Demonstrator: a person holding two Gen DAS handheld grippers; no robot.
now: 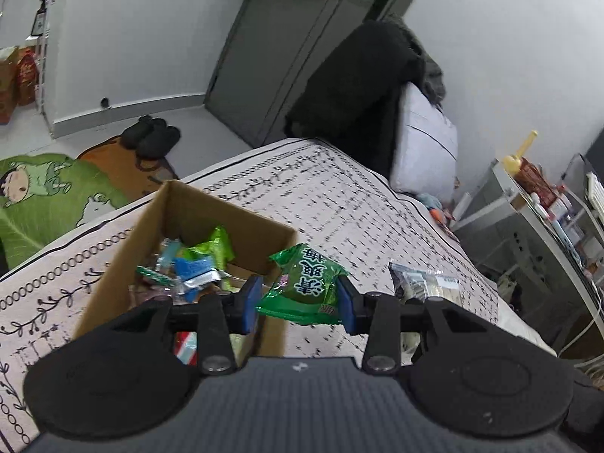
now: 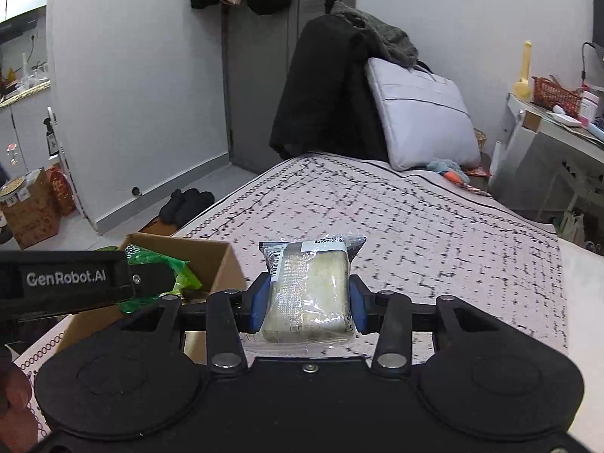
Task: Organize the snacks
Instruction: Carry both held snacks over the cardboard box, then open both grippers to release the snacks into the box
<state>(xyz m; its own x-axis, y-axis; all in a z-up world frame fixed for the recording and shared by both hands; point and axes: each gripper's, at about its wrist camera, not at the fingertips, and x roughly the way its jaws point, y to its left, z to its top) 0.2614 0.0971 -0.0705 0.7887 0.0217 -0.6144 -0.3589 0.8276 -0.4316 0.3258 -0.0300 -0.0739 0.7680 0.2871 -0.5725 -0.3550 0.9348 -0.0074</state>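
Fingers of the left gripper [image 1: 299, 299] are clamped on a green snack packet [image 1: 302, 287], and fingers of the right gripper [image 2: 309, 304] are clamped on a clear-wrapped pale cake [image 2: 309, 294]; both are held in the air above the bed [image 2: 396, 219].

The move ahead turns on the open cardboard box [image 1: 181, 207], which stands on the bed's patterned cover and already holds a jumble of wrapped snacks [image 1: 188, 268]. In the left wrist view the box lies ahead and to the left of the green packet, whose left edge sits about level with the box's near right wall. In the right wrist view the box [image 2: 211, 264] is well off to the left, with the left gripper [image 2: 151, 279] between it and the cake. So the left hand is judged nearer and likely to drop first.

The green packet lies crosswise, its long axis roughly spanning the fingers, printed face up. The cake runs lengthwise, its long axis pointing away along the fingers, its labelled end farthest.
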